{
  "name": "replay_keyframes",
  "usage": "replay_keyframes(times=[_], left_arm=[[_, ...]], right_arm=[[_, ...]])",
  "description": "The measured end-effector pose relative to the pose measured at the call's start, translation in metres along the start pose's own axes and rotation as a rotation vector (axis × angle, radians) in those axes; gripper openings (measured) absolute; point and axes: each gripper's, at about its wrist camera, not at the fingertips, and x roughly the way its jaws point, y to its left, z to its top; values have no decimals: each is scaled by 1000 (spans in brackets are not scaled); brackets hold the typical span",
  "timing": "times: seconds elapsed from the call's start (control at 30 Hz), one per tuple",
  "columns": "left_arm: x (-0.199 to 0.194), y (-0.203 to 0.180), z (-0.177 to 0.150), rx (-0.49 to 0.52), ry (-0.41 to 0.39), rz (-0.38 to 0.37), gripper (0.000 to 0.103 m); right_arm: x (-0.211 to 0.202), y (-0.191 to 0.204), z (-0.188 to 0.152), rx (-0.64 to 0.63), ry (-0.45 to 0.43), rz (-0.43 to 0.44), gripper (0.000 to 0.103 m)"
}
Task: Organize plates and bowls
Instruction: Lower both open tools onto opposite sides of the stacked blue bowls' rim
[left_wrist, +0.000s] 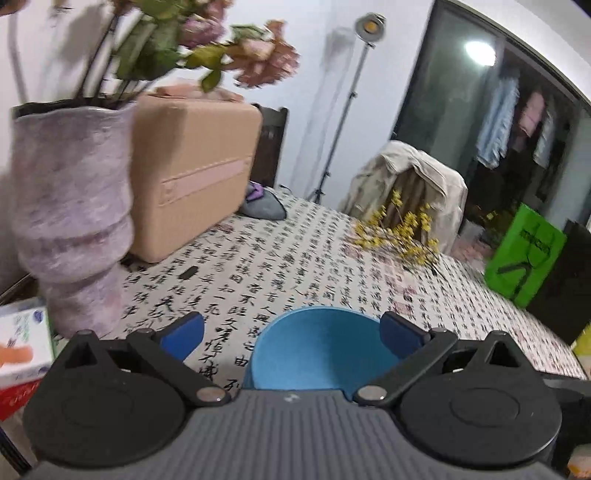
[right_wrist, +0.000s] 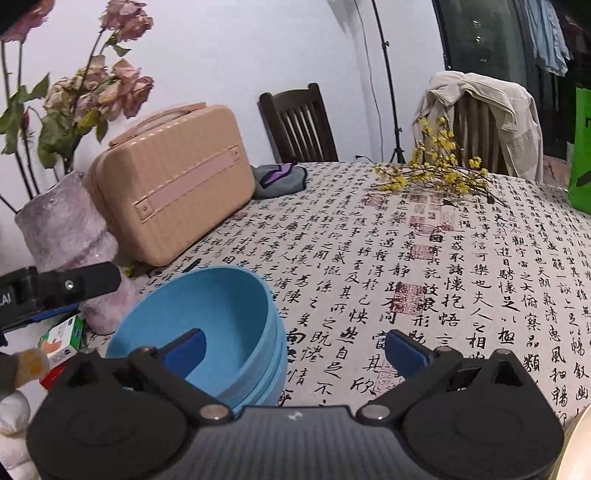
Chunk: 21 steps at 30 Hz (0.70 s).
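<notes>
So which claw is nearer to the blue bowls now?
Hard to call. The left claw is open, with the blue bowls just past its fingers; the right claw is open, one finger over the rim.

Ahead of our grippers, the table (right_wrist: 424, 258) wears a calligraphy-print cloth. Blue bowls (right_wrist: 236, 325) sit nearest our right gripper; beyond, leftward, a pink suitcase (right_wrist: 173, 181) and vase (right_wrist: 70, 236); far right, yellow flower sprigs (right_wrist: 436, 173).
</notes>
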Motion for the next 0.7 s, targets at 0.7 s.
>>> replay_keyframes(times=[0.7], left_arm=[[15,32,-7,-31,40,-24,103]], right_arm=[[6,8,-1,75,13,-35,103]])
